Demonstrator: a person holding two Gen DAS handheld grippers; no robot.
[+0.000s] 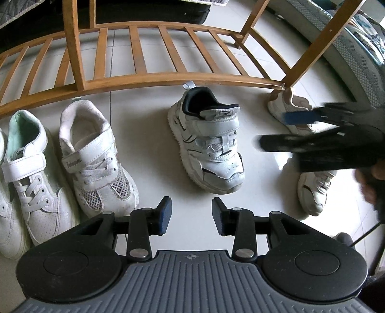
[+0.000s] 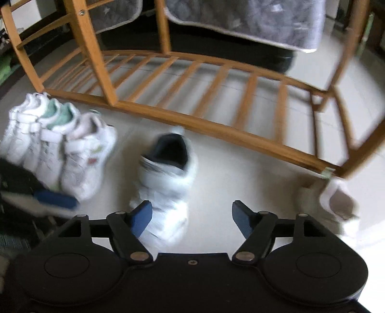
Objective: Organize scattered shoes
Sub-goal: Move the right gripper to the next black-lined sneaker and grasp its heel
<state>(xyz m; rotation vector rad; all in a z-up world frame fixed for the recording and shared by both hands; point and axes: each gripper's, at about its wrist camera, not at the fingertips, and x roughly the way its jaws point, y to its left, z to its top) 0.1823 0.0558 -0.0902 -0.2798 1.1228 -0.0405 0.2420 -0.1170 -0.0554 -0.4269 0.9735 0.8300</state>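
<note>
A white sneaker with a navy lining (image 1: 208, 140) lies alone on the floor ahead of my open, empty left gripper (image 1: 191, 214). To its left a mesh-toed white sneaker (image 1: 96, 159) and a mint-lined white sneaker (image 1: 33, 173) stand side by side. My right gripper (image 1: 269, 130) reaches in from the right, blurred, over a beige sneaker (image 1: 291, 106) and another white sneaker (image 1: 312, 190). In the right wrist view my right gripper (image 2: 192, 216) is open, with the navy-lined sneaker (image 2: 166, 183) just ahead of its left finger. A row of white shoes (image 2: 55, 149) stands left and the beige shoe (image 2: 336, 204) right.
A low wooden slatted rack (image 1: 149, 81) runs across the floor behind the shoes, with upright posts (image 1: 73, 43); it also shows in the right wrist view (image 2: 216, 125). A quilted grey cover (image 2: 252, 21) hangs behind. A mattress edge (image 1: 349, 53) lies far right. The floor is pale tile.
</note>
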